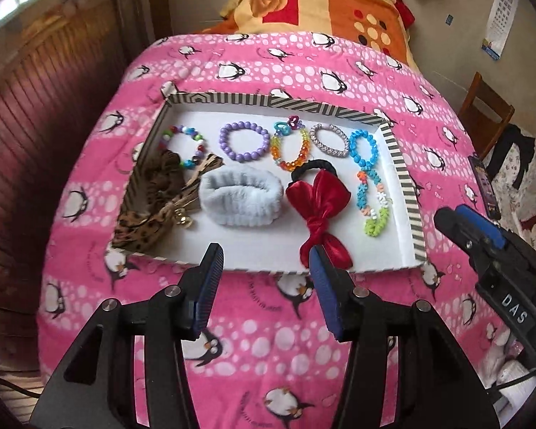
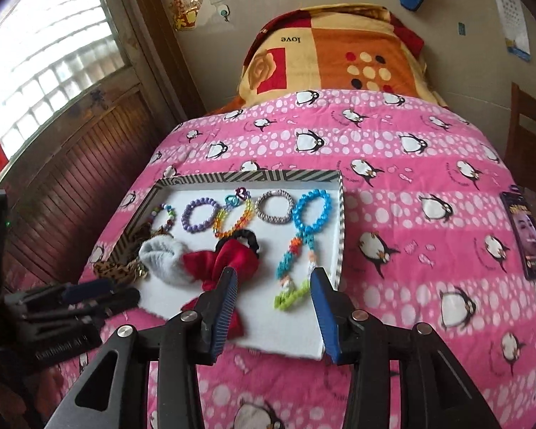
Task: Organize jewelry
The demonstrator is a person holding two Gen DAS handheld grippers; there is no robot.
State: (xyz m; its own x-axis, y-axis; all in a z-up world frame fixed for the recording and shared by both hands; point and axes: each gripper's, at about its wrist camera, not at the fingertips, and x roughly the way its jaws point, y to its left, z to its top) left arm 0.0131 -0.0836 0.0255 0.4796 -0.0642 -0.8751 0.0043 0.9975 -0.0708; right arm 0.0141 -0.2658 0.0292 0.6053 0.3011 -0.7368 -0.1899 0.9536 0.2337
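Left gripper (image 1: 264, 261): fingers spread apart, nothing between the pads, raised over the near edge of the tray.
Right gripper (image 2: 273, 286): fingers parted and empty, above the tray's near right part.
Green bead end (image 2: 291, 295): seen between the right fingers, lying free on the tray floor beneath them.
Red bow hair tie (image 1: 319, 196): just beyond the left gripper's right finger; its lower tail lies behind that fingertip.
Grey fluffy band (image 1: 237, 195): ahead of the left fingers, left of the bow.
Leopard-print scrunchie (image 1: 150, 200): further left, draped over the tray's left wall, small gold bells beside it.
Blue bead strand (image 1: 366, 164): right of the bow, a loop with a multicoloured tail trailing toward the fingers.
Far row, left to right: mixed-colour bracelet (image 1: 184, 146), purple bracelet (image 1: 244, 141), orange-yellow bracelet (image 1: 291, 150), silver bracelet (image 1: 330, 139).
Tray (image 1: 407, 193): shallow, white floor, striped walls, holding every piece.
Blanket (image 1: 268, 339): pink, penguin print, under the tray.
Phone (image 2: 525, 236): well to the right of the fingers, on the blanket.
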